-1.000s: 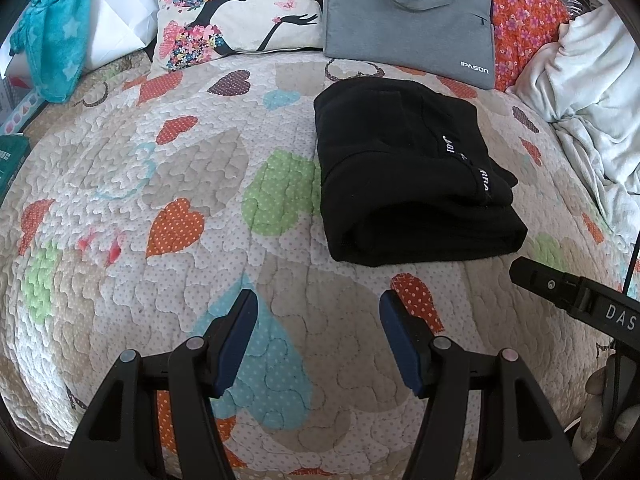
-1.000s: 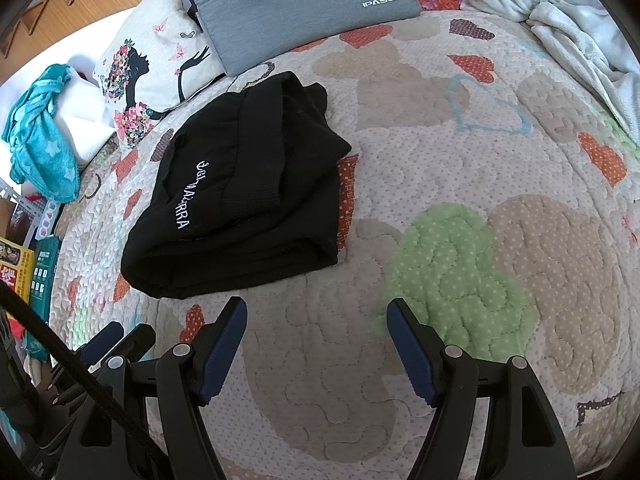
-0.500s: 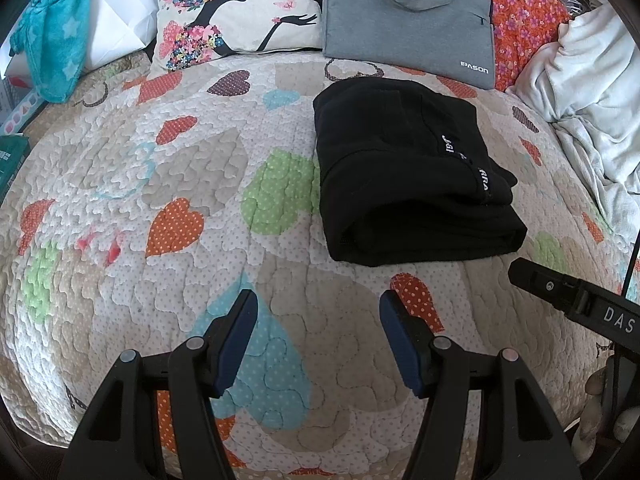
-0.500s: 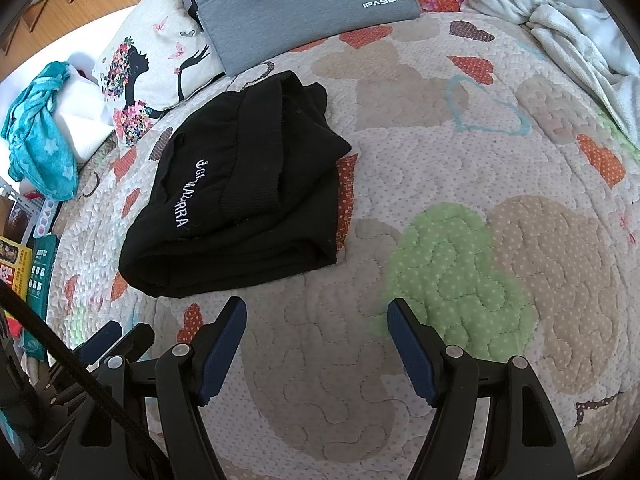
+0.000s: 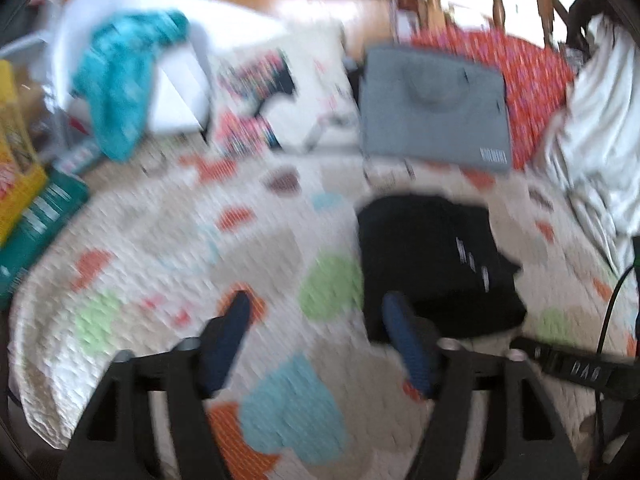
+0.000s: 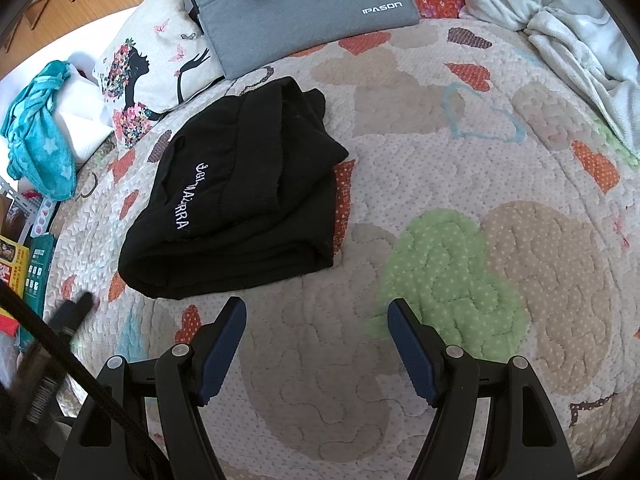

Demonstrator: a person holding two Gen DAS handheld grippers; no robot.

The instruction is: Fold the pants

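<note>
The black pants point(image 6: 244, 216) lie folded into a compact stack on the heart-patterned quilt point(image 6: 460, 184), white lettering on top. In the blurred left wrist view the pants point(image 5: 432, 264) lie ahead and right of centre. My left gripper point(image 5: 316, 320) is open and empty, held above the quilt short of the pants. My right gripper point(image 6: 316, 316) is open and empty, just in front of the stack's near edge. The left gripper shows blurred at the left edge of the right wrist view point(image 6: 74, 312).
A grey laptop bag point(image 6: 296, 4) and a printed pillow point(image 6: 148, 64) lie beyond the pants. A teal cloth point(image 6: 40, 128) on a white box lies at far left, a pale blanket point(image 6: 568, 28) at far right. Boxes point(image 5: 24, 184) stand off the bed's left edge.
My left gripper has pulled back and tilted up quickly, blurring its view and bringing the headboard and floor into sight. The right gripper and the pants have stayed put.
</note>
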